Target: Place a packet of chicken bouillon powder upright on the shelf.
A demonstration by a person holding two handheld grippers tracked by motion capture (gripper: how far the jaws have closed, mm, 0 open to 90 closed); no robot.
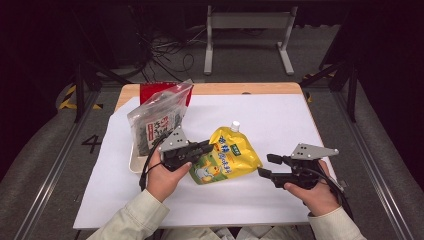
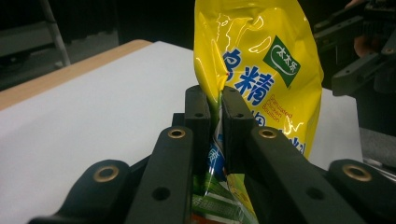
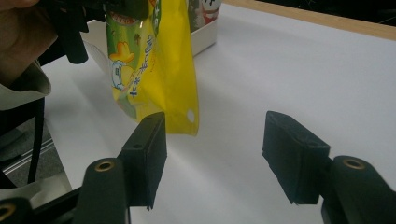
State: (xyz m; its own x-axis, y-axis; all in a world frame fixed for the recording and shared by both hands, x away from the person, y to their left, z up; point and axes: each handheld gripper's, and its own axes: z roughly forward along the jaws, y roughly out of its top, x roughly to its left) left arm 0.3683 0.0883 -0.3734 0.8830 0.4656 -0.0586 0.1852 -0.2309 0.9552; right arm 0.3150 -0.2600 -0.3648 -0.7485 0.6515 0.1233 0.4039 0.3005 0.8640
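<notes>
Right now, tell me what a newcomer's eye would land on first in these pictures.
The bright yellow spouted pouch stands out at the middle of the white table cover, pinched at its edge between the shut left tongs. To its right, the right tongs gape with nothing between them, just short of the pouch's corner. Behind the left hand, a clear bag of dark contents leans in a white tray.

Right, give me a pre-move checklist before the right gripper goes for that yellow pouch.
1. Left gripper clamped on the yellow spouted pouch: ok, jaws pinch its edge.
2. Pouch off the table: ok, it hangs above the white sheet.
3. Right gripper jaws apart with nothing between: ok.
4. Right gripper lined up with the pouch: not ok, pouch sits left of the gap.
5. White cap tight: cannot tell.
6. Seaweed bag stable in the tray: cannot tell.
</notes>
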